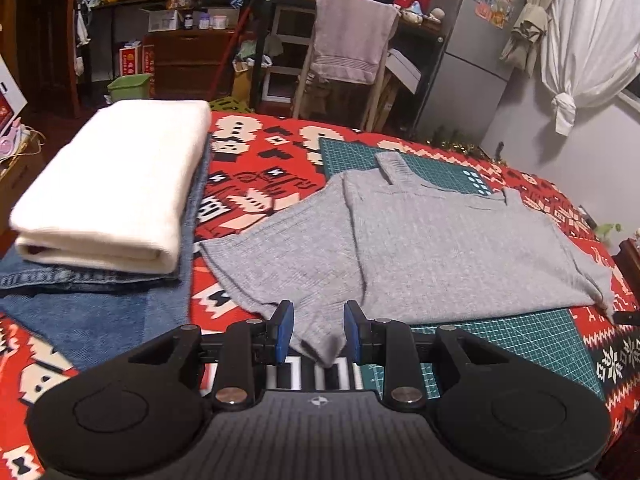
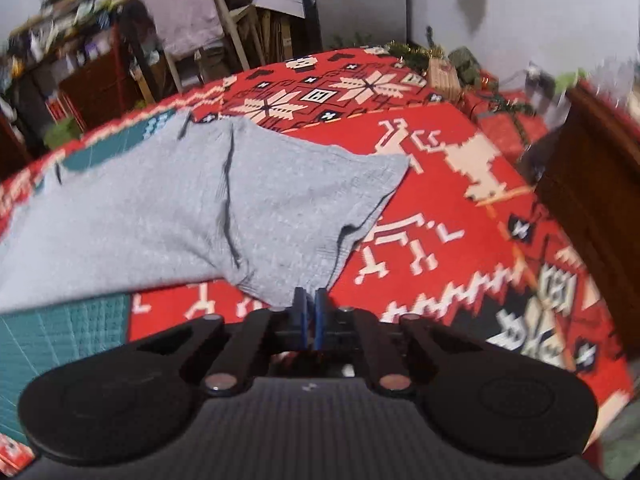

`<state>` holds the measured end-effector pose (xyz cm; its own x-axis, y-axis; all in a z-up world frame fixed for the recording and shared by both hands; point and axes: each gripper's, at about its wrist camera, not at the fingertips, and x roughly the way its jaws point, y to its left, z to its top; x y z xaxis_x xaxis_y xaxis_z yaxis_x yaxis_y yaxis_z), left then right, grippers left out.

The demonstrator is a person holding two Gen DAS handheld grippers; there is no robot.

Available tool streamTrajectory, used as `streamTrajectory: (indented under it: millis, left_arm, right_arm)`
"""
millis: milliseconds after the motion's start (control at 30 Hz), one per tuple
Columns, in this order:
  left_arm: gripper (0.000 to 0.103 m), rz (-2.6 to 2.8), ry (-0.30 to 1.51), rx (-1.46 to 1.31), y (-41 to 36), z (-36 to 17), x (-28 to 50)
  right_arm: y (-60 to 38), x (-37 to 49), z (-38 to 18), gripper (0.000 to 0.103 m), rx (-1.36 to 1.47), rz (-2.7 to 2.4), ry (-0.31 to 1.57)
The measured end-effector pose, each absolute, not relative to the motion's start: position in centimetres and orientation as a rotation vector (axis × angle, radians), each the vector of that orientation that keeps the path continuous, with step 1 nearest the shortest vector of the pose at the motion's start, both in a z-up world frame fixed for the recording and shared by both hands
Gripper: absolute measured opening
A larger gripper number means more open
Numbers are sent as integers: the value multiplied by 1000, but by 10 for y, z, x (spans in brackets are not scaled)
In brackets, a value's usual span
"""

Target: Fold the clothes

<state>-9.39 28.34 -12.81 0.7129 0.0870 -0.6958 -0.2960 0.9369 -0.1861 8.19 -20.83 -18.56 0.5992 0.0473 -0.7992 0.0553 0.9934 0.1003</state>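
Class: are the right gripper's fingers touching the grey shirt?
Touching. The right wrist view shows the right gripper closed on the grey shirt at its corner.

Grey sweater [image 1: 432, 248] ribbed matt knit; white blanket [image 1: 116, 184] fluffy cloth; jeans [image 1: 100, 304] coarse denim.

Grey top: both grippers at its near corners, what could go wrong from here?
1. The left gripper is open around the grey top's near corner, while the right gripper looks shut on the other corner. Lifting now would likely raise one side only and skew the fold.
2. The left sleeve lies beside the folded stack; a sweep could drag the stack.
3. The right grip looks shallow, at the fabric's very edge; it may slip.
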Motion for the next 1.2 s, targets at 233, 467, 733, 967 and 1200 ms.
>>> streamTrajectory:
  millis: [233,467,733,967,1200]
  left_arm:
    - [27,277,794,-306,292,-134,-101]
    - [28,265,829,-383,293,-146,-93]
    - [9,252,849,-388,281,-159,-77]
    - [3,245,877,-177,260,-151,-93]
    - [4,224,921,-107,249,-158,-88]
  right_arm:
    - [-223,73,-184,3,163,1,934]
    - [-228,65,-180,6,194,23,917]
    - [-232,62,-175,12,203,15,906]
    - [-229,67,-175,12,192,30,906]
    - [-224,71,-178,13,197,48,906]
